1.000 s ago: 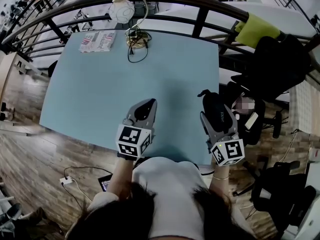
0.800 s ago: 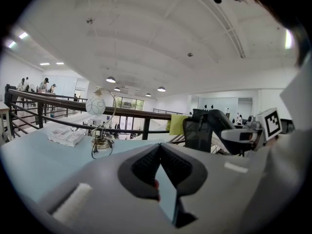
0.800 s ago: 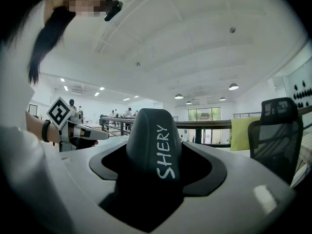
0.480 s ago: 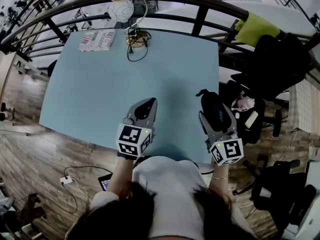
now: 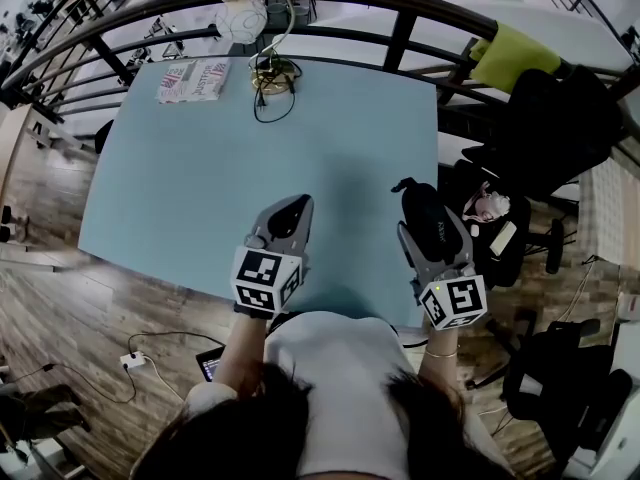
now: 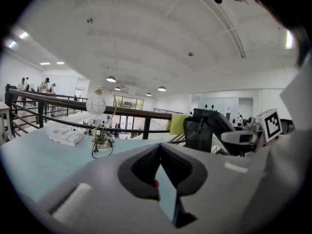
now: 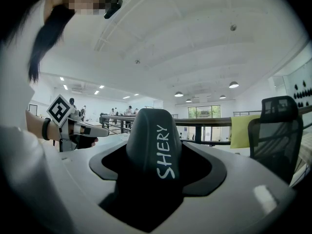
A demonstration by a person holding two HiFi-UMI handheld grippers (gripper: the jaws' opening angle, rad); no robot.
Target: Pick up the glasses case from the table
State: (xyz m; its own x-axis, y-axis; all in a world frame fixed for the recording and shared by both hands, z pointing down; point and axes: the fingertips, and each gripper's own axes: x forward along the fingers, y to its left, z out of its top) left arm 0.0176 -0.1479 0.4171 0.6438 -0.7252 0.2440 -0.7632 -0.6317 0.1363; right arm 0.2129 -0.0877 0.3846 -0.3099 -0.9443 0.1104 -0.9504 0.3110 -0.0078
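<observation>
Glasses case [image 5: 422,206]: dark, smooth, rounded oblong shell w/ pale lettering "SHERY" along its length (right gripper view). Location: clamped in my right tongs [image 5: 433,228] at the near-right corner of the pale blue counter [image 5: 200,148], approx. over its right edge. I judge it off the surface, though the head view can't confirm a gap.

Key relation: the case's long axis runs in line w/ the tongs, pointing away from me, w/ its far end sticking out beyond the tips. The jaws press on its two long flanks, so the case sits dead ahead of the right tongs, not to either side.

Left tongs [image 5: 292,211]: clenched tip-to-tip on nothing, w/ only a sliver of counter showing through the wedge behind the tips. They hover over the counter's near edge, well apart from the case, on its left.

Pick-up looks essentially done. The shell looks slick, and in my est. its rounded flanks could slide fwd if the squeeze eases.
</observation>
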